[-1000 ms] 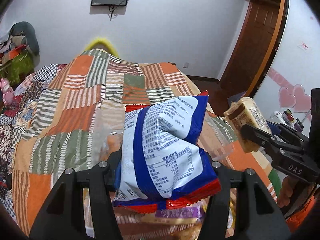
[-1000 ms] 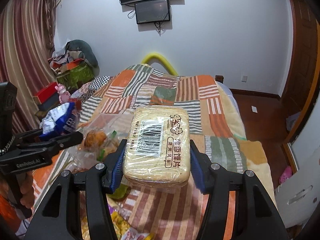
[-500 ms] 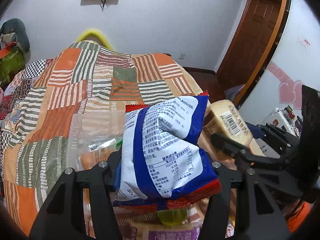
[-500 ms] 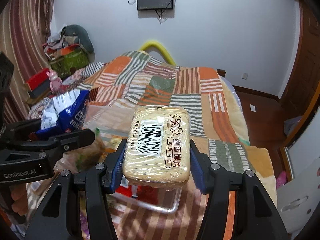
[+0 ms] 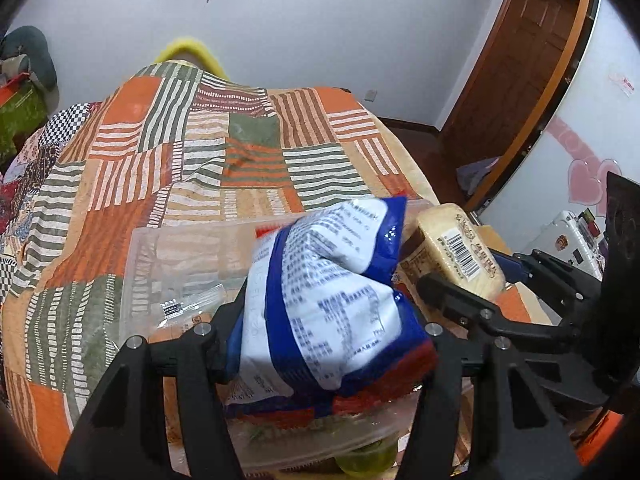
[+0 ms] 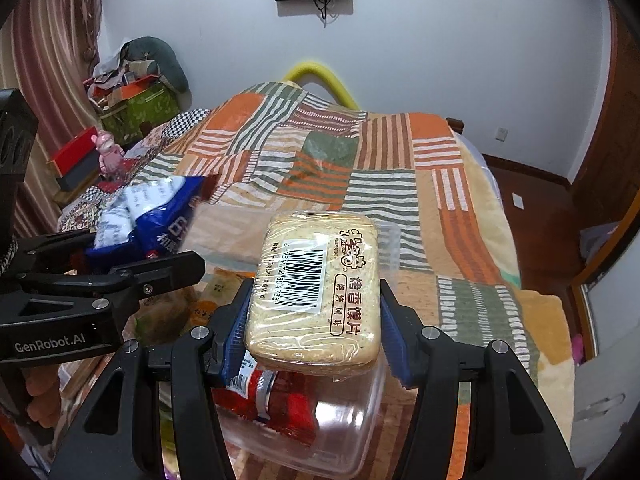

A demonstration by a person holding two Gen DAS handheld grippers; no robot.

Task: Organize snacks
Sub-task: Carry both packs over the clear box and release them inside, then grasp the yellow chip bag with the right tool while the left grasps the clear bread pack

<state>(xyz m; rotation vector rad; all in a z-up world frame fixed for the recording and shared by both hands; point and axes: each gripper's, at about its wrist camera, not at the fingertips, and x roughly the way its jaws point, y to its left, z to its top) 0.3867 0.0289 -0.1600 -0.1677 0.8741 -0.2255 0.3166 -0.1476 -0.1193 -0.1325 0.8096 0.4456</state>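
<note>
Two grippers clamped, left gripper [image 5: 320, 328] on blue snack bag [image 5: 328, 288], right gripper [image 6: 314, 320] on bread pack [image 6: 316, 284], above clear bin [image 6: 352, 432].

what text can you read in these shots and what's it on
"GenRobot.AI": on the left gripper body, white letters.
"烤香馍片" and "烧烤风味": on the beige packet held in the right gripper.
Barcode digits on that packet: too blurred to read surely.
Small print on the blue and white bag: blurred, unreadable.
</note>
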